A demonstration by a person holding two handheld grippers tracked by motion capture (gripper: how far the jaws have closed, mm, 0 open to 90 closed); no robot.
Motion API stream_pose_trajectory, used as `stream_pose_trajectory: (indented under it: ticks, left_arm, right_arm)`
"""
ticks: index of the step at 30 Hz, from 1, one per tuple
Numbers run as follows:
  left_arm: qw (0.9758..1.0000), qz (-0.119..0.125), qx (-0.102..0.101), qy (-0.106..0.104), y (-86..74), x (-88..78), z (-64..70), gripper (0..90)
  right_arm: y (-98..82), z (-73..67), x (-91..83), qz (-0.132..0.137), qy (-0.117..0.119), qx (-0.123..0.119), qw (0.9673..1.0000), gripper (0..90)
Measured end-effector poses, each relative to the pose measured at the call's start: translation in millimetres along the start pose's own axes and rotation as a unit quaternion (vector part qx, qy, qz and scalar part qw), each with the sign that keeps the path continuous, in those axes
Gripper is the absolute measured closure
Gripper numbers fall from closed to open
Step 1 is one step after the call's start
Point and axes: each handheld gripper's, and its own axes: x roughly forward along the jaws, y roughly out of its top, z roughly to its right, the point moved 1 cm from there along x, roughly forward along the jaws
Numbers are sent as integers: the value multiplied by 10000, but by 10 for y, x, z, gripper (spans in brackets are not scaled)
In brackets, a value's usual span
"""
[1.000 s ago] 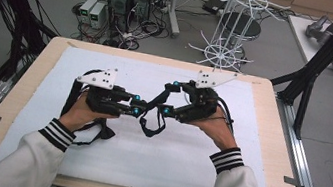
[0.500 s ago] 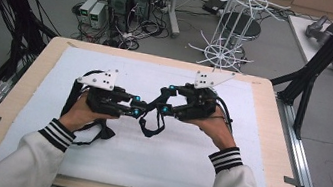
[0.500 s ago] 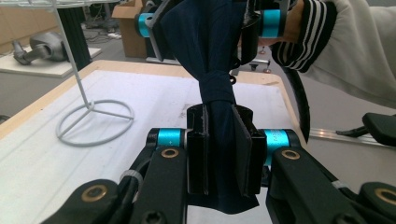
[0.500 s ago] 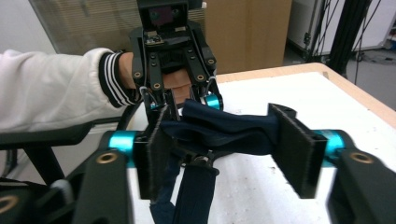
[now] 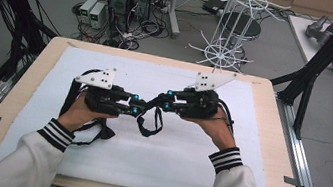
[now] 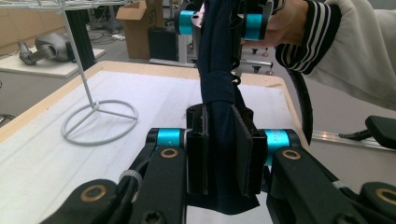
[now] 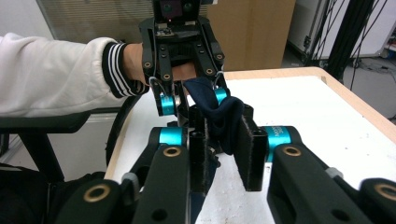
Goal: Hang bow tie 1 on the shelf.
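Both tools clamped on one dark navy cloth strap (image 5: pixel 149 121): left tool (image 5: pixel 136 108) on one end, right tool (image 5: pixel 163 99), jaws just closing, on the other, long axis running tip to tip, slack loop drooping below toward table (image 5: pixel 268 140).

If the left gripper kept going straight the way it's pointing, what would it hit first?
Probably the right gripper: it faces the left gripper head-on, joined by the dark cloth both clamp. Depth is hard to judge.
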Motion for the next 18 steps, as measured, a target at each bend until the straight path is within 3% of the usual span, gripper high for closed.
stream_pose_trajectory:
  ticks: [6,9,15,18]
  left_arm:
    - [9998,186,-90,65,-6,-35,-28,665]
    - [9993,169,-144,293,-19,-42,-42,460]
    - [9972,315,-191,649,-61,-59,-63,149]
    - [9961,325,-188,799,-71,-100,-80,130]
  right_arm:
    - [11,-17,-6,47,-128,-109,9998,796]
    - [6,-13,-21,65,-188,-105,9997,796]
    - [7,-14,-88,159,-310,-100,9993,795]
    - [-11,-33,-112,197,-415,-124,9989,794]
